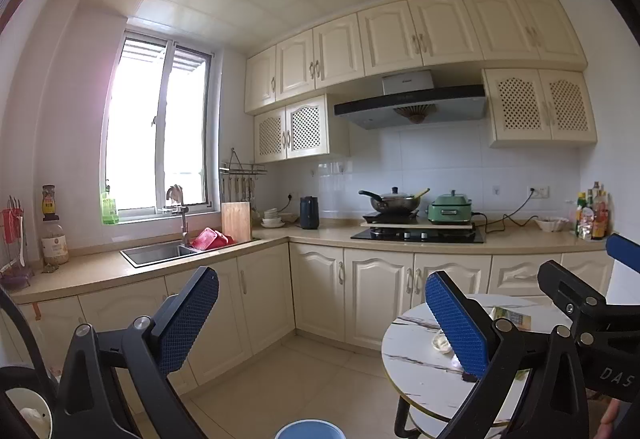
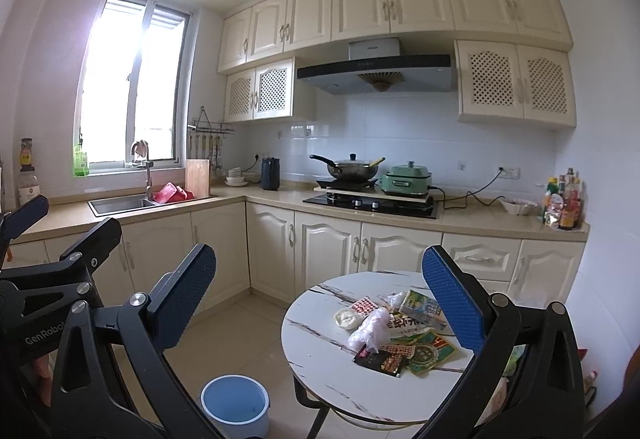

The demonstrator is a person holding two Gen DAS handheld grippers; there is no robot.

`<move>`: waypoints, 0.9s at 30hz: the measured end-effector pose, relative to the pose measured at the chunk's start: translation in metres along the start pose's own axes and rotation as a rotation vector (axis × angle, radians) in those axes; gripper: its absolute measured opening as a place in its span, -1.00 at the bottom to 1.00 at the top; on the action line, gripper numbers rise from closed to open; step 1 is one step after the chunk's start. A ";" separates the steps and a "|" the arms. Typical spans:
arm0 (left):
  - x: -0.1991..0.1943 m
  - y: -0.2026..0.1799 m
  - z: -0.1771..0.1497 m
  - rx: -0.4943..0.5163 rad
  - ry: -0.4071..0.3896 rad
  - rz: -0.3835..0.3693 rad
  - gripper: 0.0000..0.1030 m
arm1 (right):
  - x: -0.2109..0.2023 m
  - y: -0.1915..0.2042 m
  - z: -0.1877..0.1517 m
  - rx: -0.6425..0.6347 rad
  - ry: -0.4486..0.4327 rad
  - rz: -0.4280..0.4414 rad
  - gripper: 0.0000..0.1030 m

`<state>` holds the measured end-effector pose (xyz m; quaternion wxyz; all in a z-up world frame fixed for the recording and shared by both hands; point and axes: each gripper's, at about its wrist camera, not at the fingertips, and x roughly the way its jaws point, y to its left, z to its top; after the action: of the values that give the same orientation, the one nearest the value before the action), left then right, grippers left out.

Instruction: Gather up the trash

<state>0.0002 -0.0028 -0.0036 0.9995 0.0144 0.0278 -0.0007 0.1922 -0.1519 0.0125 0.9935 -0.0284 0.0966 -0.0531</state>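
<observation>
Between the wide-spread fingers of our right tool (image 2: 320,299), holding nothing, we see the trash heap (image 2: 394,331) on the round tabletop (image 2: 320,367), bunched toward the far right part, below and ahead of the tool. We see wrappers lying flat at mixed angles and a clear plastic bag (image 2: 370,329) running diagonally. Bare marble stays open at the near left edge. On the floor left of the tabletop stands a blue bin (image 2: 235,405). Our left tool (image 1: 320,323) also gapes wide, holding nothing

Round marble table (image 2: 320,375) carries wrappers (image 2: 416,335) and a plastic bag (image 2: 370,329)
</observation>
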 end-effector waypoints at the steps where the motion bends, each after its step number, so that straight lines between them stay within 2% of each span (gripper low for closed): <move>1: 0.000 0.000 0.000 0.000 0.000 0.000 0.99 | 0.000 0.000 0.000 0.000 0.001 -0.001 1.00; 27: -0.001 -0.002 -0.003 0.004 -0.003 0.005 0.99 | 0.001 0.001 -0.001 -0.003 0.010 0.010 1.00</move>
<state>-0.0012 -0.0048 -0.0071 0.9995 0.0165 0.0261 0.0016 0.1930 -0.1511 0.0114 0.9932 -0.0293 0.1017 -0.0482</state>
